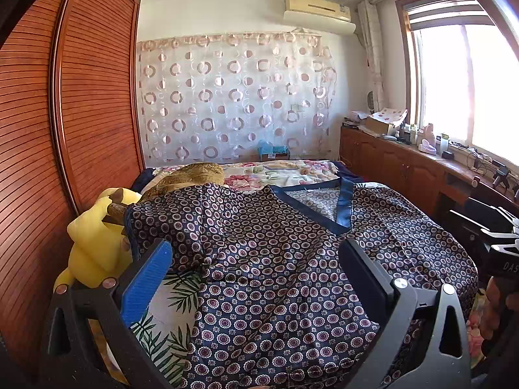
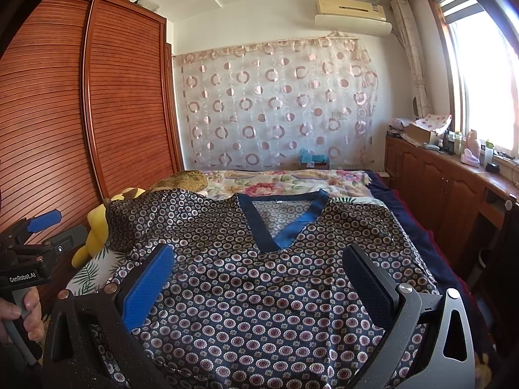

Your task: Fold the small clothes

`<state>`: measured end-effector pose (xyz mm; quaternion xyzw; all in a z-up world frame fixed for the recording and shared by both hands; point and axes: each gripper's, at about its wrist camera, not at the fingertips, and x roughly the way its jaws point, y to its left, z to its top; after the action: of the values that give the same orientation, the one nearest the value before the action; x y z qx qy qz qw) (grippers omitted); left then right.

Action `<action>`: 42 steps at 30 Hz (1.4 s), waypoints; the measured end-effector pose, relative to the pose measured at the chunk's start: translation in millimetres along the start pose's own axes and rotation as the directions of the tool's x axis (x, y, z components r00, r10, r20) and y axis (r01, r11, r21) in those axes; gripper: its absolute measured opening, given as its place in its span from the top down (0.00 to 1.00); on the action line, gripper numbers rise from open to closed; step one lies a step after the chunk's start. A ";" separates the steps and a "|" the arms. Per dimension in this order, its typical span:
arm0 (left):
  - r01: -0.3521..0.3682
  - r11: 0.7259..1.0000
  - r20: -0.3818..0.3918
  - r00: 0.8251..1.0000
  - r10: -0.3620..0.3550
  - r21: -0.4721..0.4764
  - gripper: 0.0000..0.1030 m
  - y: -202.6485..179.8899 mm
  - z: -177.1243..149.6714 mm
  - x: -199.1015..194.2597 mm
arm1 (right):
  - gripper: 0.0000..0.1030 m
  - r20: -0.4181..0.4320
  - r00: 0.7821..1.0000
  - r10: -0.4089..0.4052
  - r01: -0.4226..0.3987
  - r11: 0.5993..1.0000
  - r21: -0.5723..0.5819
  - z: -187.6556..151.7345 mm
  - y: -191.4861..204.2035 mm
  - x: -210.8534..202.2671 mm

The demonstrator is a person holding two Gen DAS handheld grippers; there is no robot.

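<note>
A dark blue satin top (image 1: pixel 275 259) with a circle print and a plain blue V-neck (image 1: pixel 340 204) lies spread face up on the bed. It also shows in the right wrist view (image 2: pixel 259 291), neck (image 2: pixel 279 220) at the far side. Its left sleeve (image 1: pixel 168 223) drapes over soft toys. My left gripper (image 1: pixel 256 256) is open and empty, low over the top's left lower part. My right gripper (image 2: pixel 259 262) is open and empty, low over the top's chest. The left gripper also shows at the left edge of the right wrist view (image 2: pixel 48 227).
A yellow plush toy (image 1: pixel 94 243) and a brown one (image 1: pixel 191 178) lie at the bed's left side against the slatted wooden wardrobe (image 1: pixel 65 113). A floral quilt (image 1: pixel 275 171) covers the bed's far end. A low wooden cabinet (image 1: pixel 405 168) with clutter runs under the window at right.
</note>
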<state>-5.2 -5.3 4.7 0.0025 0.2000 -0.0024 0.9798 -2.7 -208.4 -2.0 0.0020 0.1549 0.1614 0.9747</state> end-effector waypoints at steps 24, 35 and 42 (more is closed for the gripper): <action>0.005 1.000 0.002 1.000 -0.005 0.000 0.00 -4.4 3.7 -4.1 | 0.00 0.004 1.000 0.004 -0.004 1.000 -0.003 0.8 -0.7 -1.0; 0.008 1.000 0.005 1.000 -0.008 0.001 0.00 -8.6 6.9 -8.5 | 0.00 0.004 1.000 0.005 -0.005 1.000 -0.003 0.7 -0.7 -1.2; -0.005 1.000 -0.013 1.000 0.004 -0.009 0.00 -8.4 5.8 -3.6 | 0.00 -0.003 1.000 0.005 -0.005 1.000 -0.003 -0.4 0.3 0.1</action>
<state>-6.3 -13.8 11.4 -0.0015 0.2061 0.0007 0.9785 -2.8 -208.2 -2.4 0.0007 0.1561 0.1639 0.9741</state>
